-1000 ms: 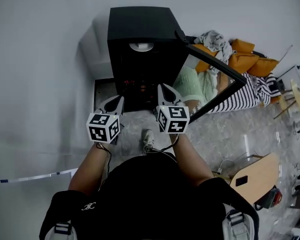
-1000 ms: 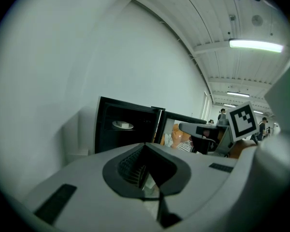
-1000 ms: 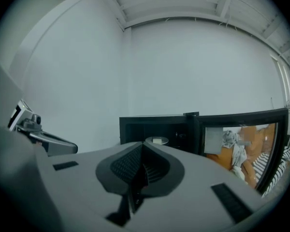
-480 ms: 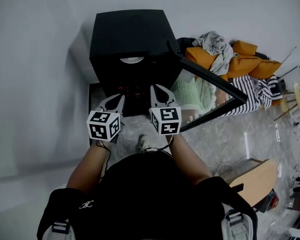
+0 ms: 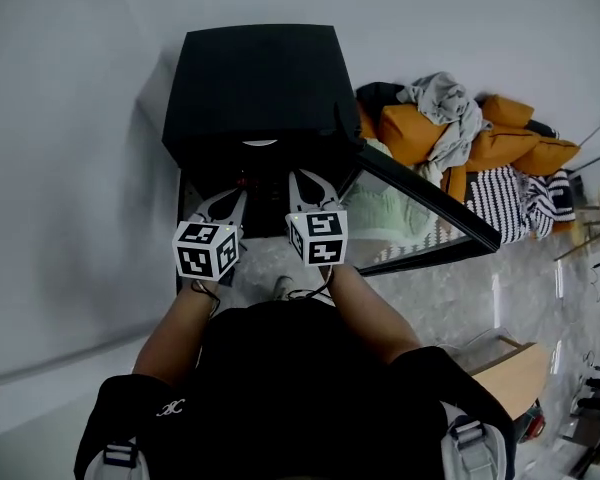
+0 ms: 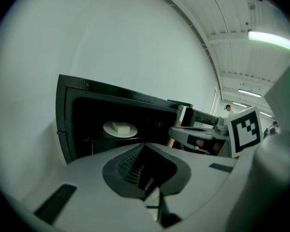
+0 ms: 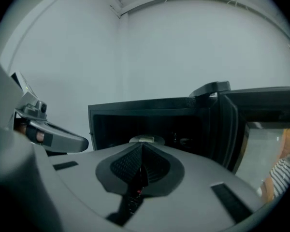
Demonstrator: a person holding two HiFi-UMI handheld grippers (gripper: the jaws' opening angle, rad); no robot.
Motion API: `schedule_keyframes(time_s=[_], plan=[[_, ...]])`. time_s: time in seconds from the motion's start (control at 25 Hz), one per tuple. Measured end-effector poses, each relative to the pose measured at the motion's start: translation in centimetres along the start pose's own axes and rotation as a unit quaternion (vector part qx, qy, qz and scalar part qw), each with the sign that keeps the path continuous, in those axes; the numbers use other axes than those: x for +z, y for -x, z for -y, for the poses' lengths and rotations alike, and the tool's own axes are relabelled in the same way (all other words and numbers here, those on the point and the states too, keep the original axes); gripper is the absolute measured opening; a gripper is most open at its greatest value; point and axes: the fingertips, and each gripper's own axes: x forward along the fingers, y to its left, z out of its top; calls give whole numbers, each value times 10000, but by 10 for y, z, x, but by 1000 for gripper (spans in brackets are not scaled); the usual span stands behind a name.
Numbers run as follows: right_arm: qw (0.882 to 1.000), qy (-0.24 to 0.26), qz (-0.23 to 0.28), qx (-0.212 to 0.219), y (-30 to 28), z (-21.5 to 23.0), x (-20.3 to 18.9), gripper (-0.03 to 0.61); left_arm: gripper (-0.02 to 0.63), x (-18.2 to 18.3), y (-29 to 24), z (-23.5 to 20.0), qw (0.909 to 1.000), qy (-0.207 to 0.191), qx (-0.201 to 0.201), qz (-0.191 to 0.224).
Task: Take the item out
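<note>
A black cabinet (image 5: 255, 78) stands against the white wall with its glass door (image 5: 420, 218) swung open to the right. Inside, on a shelf, sits a white plate (image 6: 120, 128) with a pale block on it; the plate (image 5: 260, 143) shows in the head view at the opening's top edge and behind the jaws as the plate (image 7: 147, 139) in the right gripper view. My left gripper (image 5: 227, 204) and right gripper (image 5: 310, 183) hover side by side just in front of the opening. Both are shut and hold nothing.
A heap of orange cushions and clothes (image 5: 460, 133) lies on the floor right of the cabinet, behind the open door. A wooden board (image 5: 505, 378) lies at the lower right. My shoe (image 5: 281, 288) shows on the speckled floor.
The view has shifted so the cabinet sits nearer and more to the left. The right gripper has moved left and forward toward the opening; the left one has barely moved.
</note>
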Motion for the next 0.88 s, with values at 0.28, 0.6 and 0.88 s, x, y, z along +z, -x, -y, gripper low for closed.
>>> schedule_keyframes(time_s=[0.28,0.6,0.88], plan=[[9998,-195,-8,5,-34,12,-5,6,6,-4,-14,-5,9999,45,99,-129],[9952,-961,55,-148,-75,8,-16,9,6,-10,-8,-29,9995,-76,-17,-300],[8905,-4530,261,-336,-97,28,-37,22,6,-7,4,-58,9989,-183,-132,-404]])
